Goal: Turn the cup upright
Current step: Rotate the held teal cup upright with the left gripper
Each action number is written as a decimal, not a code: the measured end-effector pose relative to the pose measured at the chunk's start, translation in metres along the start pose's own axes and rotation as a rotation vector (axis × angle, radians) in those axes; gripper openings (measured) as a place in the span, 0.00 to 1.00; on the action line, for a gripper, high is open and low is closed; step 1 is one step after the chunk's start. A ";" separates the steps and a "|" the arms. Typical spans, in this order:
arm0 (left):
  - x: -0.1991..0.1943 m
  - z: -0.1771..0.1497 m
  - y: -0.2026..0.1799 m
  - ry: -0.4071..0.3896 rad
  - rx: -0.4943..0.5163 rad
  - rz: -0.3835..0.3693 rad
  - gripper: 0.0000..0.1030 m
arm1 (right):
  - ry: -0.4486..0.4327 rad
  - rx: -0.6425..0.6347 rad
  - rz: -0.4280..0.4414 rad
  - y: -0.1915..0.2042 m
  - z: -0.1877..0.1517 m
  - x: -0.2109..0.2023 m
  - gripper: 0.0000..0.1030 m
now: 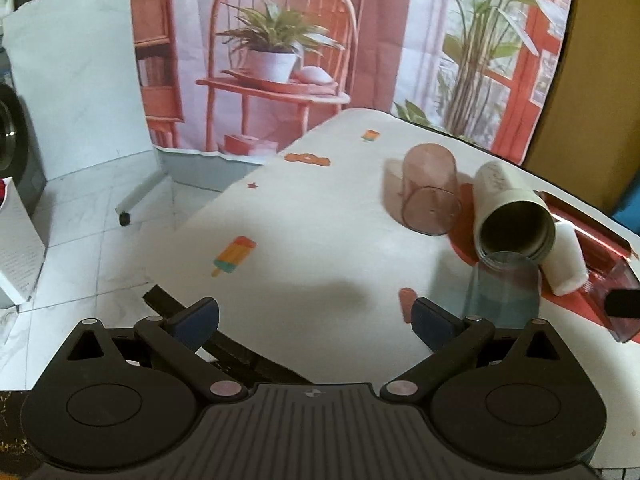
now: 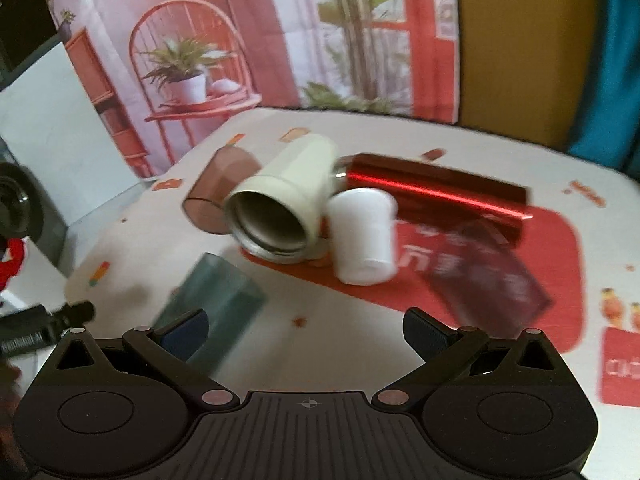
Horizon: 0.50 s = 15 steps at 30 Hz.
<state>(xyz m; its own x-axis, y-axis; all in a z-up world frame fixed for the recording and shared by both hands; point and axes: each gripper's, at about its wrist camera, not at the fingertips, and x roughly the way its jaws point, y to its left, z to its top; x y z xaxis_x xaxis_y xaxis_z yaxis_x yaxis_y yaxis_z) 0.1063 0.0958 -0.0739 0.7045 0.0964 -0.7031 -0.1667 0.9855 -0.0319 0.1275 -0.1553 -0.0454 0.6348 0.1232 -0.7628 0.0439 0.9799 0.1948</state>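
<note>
Several cups lie on their sides on a white patterned table (image 1: 304, 216). A clear pink cup (image 1: 430, 194) (image 2: 218, 192) lies furthest left. A cream tumbler (image 1: 510, 210) (image 2: 280, 204) lies with its mouth toward me. A clear blue cup (image 1: 504, 288) (image 2: 218, 300) lies nearest. A small white cup (image 1: 568, 260) (image 2: 362, 236), a dark red clear cup (image 2: 488, 276) (image 1: 618, 300) and a red metallic tumbler (image 2: 436, 192) lie to the right. My left gripper (image 1: 316, 320) is open and empty, left of the blue cup. My right gripper (image 2: 306, 330) is open and empty, right of the blue cup.
A red mat (image 2: 556, 248) lies under the cups on the right. The table's left edge (image 1: 188, 220) drops to a tiled floor (image 1: 92, 220). A printed backdrop (image 1: 320, 40) hangs behind. The other gripper's tip (image 2: 44, 322) shows at the right wrist view's left.
</note>
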 end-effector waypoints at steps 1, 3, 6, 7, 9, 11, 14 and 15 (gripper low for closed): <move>0.000 -0.001 0.002 -0.005 -0.004 0.001 1.00 | 0.012 0.007 0.008 0.005 0.003 0.006 1.00; 0.001 -0.001 0.004 -0.010 -0.012 0.003 1.00 | 0.036 0.022 0.035 0.013 0.009 0.019 1.00; 0.001 -0.005 0.010 -0.010 -0.031 0.005 1.00 | 0.068 0.037 0.067 0.025 0.014 0.039 1.00; 0.002 -0.004 0.012 -0.009 -0.040 0.005 1.00 | 0.076 0.036 0.068 0.029 0.015 0.044 1.00; 0.003 -0.005 0.017 -0.006 -0.060 0.009 1.00 | 0.090 0.037 0.080 0.037 0.017 0.055 1.00; 0.005 -0.004 0.020 -0.001 -0.080 0.009 1.00 | 0.108 0.058 0.082 0.041 0.019 0.065 1.00; 0.008 -0.005 0.022 0.010 -0.092 0.006 1.00 | 0.136 0.107 0.057 0.044 0.021 0.082 0.99; 0.009 -0.005 0.022 0.014 -0.089 0.007 1.00 | 0.145 0.120 0.052 0.044 0.021 0.087 0.96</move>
<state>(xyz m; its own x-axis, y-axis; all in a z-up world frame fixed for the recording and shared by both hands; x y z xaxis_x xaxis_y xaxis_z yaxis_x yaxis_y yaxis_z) 0.1052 0.1172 -0.0844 0.6932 0.1011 -0.7136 -0.2332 0.9683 -0.0894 0.2008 -0.1047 -0.0900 0.5214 0.2031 -0.8288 0.1107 0.9469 0.3017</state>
